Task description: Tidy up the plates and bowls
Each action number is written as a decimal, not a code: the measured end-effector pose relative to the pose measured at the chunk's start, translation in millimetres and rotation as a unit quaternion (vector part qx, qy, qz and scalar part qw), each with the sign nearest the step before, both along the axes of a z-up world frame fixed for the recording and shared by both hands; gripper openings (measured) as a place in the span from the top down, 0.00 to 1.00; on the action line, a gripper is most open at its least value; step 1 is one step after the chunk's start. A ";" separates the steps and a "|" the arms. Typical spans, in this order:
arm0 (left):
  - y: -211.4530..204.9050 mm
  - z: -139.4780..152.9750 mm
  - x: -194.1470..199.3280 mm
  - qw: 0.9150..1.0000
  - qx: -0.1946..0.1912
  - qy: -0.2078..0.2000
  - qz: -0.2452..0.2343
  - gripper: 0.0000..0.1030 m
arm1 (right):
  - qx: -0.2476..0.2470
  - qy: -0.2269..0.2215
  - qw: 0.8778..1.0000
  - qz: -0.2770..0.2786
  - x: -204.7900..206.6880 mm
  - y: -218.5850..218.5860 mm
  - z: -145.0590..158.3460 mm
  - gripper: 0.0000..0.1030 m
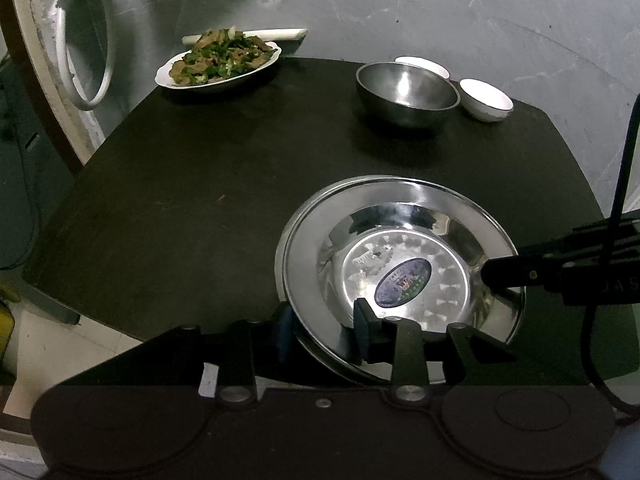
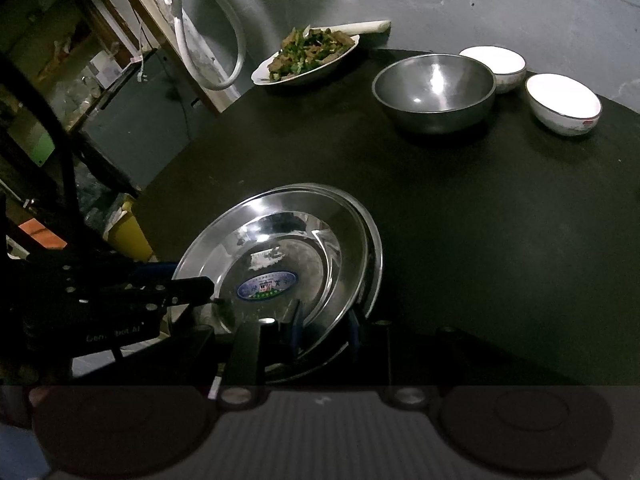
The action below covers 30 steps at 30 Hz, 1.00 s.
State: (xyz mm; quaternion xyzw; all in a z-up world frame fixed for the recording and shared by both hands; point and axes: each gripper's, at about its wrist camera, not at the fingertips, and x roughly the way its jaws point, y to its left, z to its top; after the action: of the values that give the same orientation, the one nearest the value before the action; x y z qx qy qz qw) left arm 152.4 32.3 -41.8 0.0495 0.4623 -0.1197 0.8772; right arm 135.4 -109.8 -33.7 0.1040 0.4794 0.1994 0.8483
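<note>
A stack of shiny steel plates (image 1: 400, 264) with an oval sticker sits at the near edge of the dark table (image 1: 180, 200). My left gripper (image 1: 324, 330) is shut on the near-left rim of the plates. My right gripper (image 2: 324, 326) grips the near-right rim of the same steel plates (image 2: 280, 256); it also shows in the left wrist view (image 1: 504, 272). A steel bowl (image 1: 406, 92) and two white bowls (image 1: 486, 99) stand at the back right.
A white plate of cooked food (image 1: 218, 62) stands at the back left corner, by a grey wall. A white hose (image 1: 86, 80) hangs at the left. The table's left edge drops to the floor, with clutter below (image 2: 128, 232).
</note>
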 end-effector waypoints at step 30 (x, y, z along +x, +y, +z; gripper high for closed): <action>-2.9 -2.8 3.1 1.000 0.013 0.004 -0.009 0.63 | -0.017 -0.006 1.000 0.011 -0.1 7.0 1.7 0.68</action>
State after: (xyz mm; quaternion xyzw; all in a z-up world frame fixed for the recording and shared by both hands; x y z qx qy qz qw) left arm 155.5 29.4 -44.6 0.0642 0.4668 -0.1218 0.8736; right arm 135.2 -102.8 -32.0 0.0830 0.4786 0.2015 0.8506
